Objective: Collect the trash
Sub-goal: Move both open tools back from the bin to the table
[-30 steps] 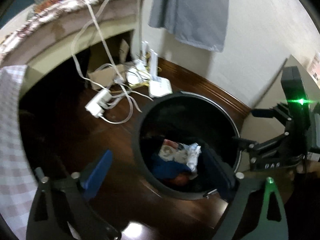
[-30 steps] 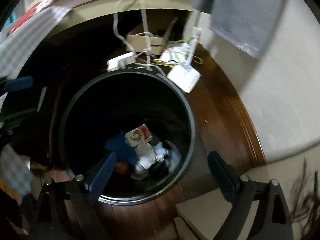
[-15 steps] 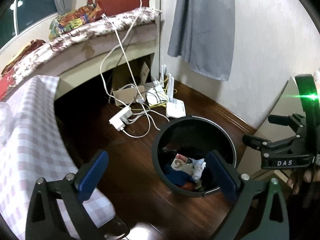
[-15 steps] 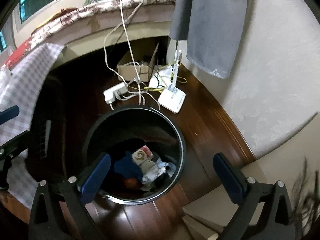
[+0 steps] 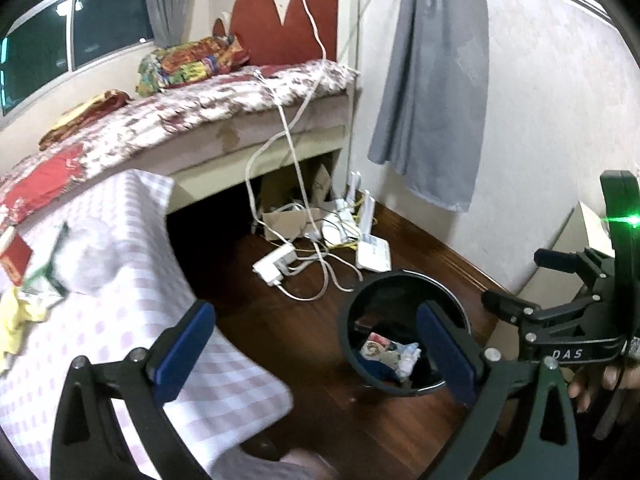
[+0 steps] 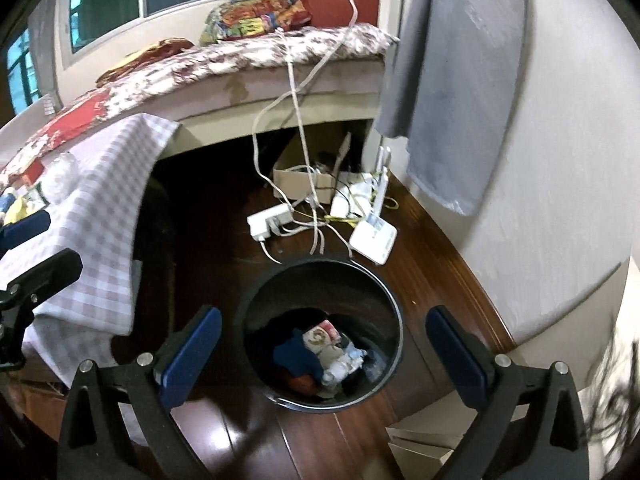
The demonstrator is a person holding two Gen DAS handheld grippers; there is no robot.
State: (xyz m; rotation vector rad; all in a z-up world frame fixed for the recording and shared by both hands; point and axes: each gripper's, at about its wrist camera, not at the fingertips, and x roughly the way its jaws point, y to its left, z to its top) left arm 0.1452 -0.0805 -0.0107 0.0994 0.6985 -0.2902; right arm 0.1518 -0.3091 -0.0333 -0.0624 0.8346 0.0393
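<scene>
A black round bin (image 5: 404,276) stands on the dark wood floor, with crumpled paper, a printed wrapper and dark blue scraps (image 5: 380,350) inside. My left gripper (image 5: 314,312) hangs well above the floor to the left of the bin. Its jaws are opening and nothing is between them. My right gripper (image 6: 323,314) is open and empty, high over the bin (image 6: 320,260) and its trash (image 6: 320,338). More litter lies on the checked tablecloth (image 5: 120,280): a red packet (image 5: 16,256), a green and white carton (image 5: 44,276) and something yellow (image 5: 16,320).
Behind the bin lie a white power strip (image 5: 276,266), tangled cables, a router (image 5: 374,256) and a cardboard box (image 6: 300,178) under the bed (image 5: 240,96). A grey curtain (image 5: 432,100) hangs on the wall. A pale box (image 6: 424,436) sits right of the bin.
Both grippers have risen and drawn back from the bin, which now looks smaller and lower in view. The bed, the window and the checked table have come into sight. Both jaws widened a little.
</scene>
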